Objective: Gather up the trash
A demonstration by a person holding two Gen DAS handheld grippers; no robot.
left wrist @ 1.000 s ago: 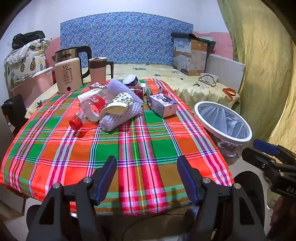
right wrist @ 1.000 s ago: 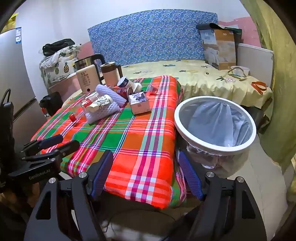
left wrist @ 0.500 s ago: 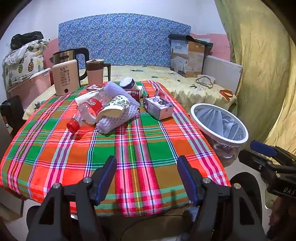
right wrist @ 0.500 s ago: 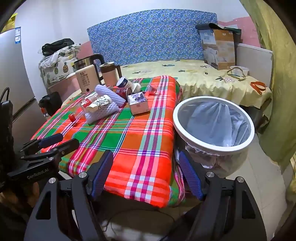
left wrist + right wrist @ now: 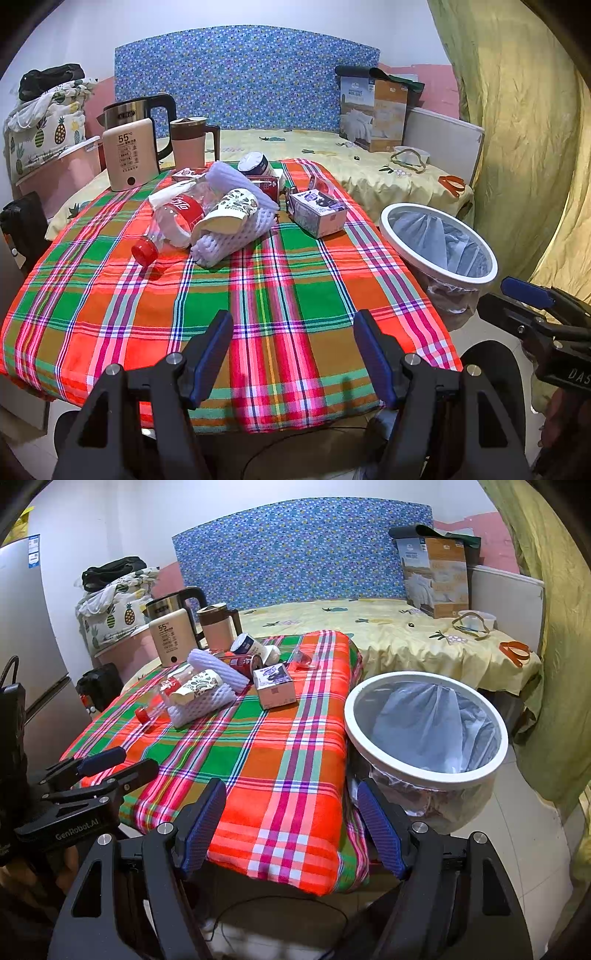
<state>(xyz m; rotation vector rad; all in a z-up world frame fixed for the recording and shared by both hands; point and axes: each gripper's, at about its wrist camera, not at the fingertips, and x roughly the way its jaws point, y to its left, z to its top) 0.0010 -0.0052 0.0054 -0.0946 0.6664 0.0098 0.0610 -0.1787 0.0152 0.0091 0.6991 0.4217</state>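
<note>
Gaping empty, both hand-held grippers [image 5: 293,349] [image 5: 291,827]

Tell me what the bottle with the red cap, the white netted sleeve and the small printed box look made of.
Bottle: clear glossy plastic, see-through under its red label. White netted sleeve: soft foam mesh, matte, with a dimpled lattice, probably fruit packing. Small printed box: thin cardboard with a lightly glossy print and crisp folded edges.

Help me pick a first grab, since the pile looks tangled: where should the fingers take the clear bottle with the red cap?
Probably at the neck, just behind the red cap. The bottle lies on its side, cap towards the near edge of the table, clear of the paper cup and foam net against its body. Come from the near side with the open left gripper, fingers straddling the neck.
</note>
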